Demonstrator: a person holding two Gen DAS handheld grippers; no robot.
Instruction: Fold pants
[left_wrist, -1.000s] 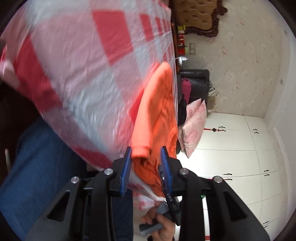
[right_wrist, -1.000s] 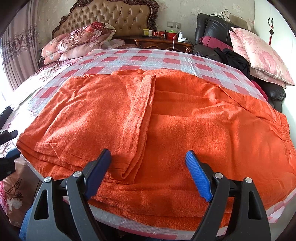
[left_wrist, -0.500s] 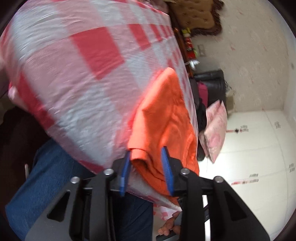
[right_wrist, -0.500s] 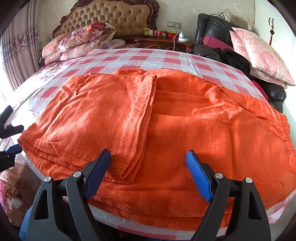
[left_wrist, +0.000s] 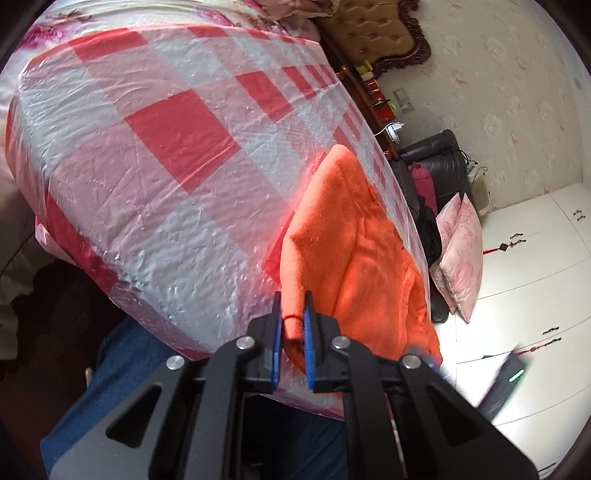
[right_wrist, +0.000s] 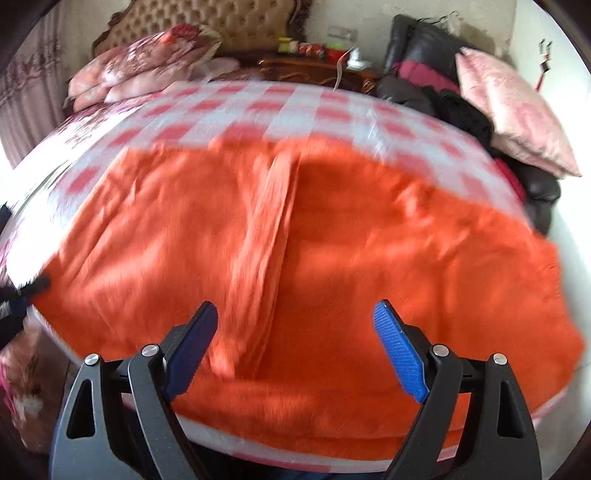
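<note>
Orange fleece pants (right_wrist: 332, 258) lie spread on the red-and-white checked sheet (right_wrist: 280, 99) of the bed, one part folded over along a seam near the middle. My left gripper (left_wrist: 293, 325) is shut on the left corner of the pants (left_wrist: 354, 251) at the bed's near edge. In the right wrist view that gripper (right_wrist: 14, 295) shows at the far left edge. My right gripper (right_wrist: 291, 347) is open and empty, hovering just above the near edge of the pants. The right wrist view is motion-blurred.
A tufted headboard (right_wrist: 229, 22) and pink pillows (right_wrist: 147, 62) are at the far end. A wooden nightstand (right_wrist: 317, 70), a black chair with clothes (right_wrist: 436, 74) and a pink cushion (right_wrist: 513, 110) stand on the right. White cabinets (left_wrist: 532, 266) line the wall. Blue-jeaned legs (left_wrist: 122, 373) are below.
My left gripper has closed tighter on the pants' corner and rolled, so the bed shows more level. My right gripper has lifted and pulled back, staying open.
</note>
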